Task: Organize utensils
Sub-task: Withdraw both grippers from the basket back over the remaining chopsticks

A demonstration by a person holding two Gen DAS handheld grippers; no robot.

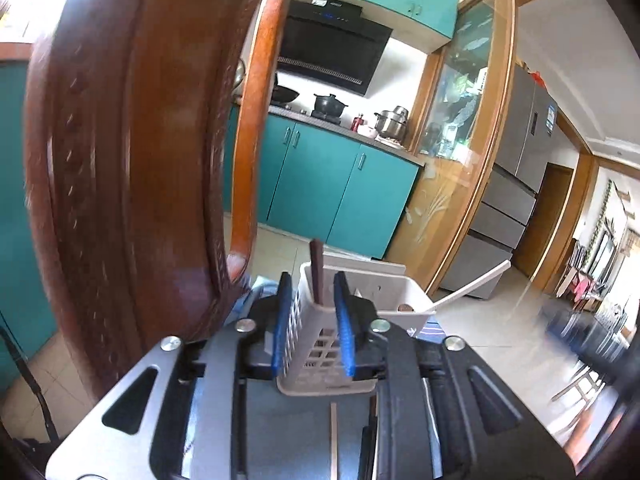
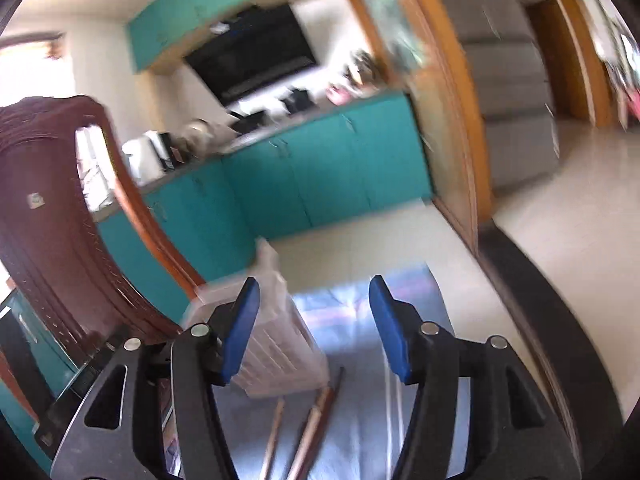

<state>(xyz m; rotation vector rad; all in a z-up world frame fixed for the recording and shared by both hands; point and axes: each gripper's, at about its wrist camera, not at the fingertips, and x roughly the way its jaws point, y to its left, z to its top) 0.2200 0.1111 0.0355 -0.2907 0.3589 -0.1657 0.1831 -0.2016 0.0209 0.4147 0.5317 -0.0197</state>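
A kitchen with teal cabinets (image 1: 344,184) and a black hood lies beyond the tabletop (image 2: 360,432), a wooden chair (image 1: 132,160) close at the left. The white caddy (image 1: 320,352) stands on the tabletop, a dark utensil (image 1: 316,268) and a white spoon (image 1: 468,288) already in it. The left gripper (image 1: 312,328) brackets the caddy's near end, jaws narrowly parted; whether the pads press its walls I cannot tell. The right gripper (image 2: 316,328) hangs with jaws spread and empty above the chopsticks (image 2: 308,432) lying just in front of the caddy. The step looks like picking these up: better to lower the jaws across the pair, pinch both sticks together near mid-length, and keep the caddy steadied for the drop.
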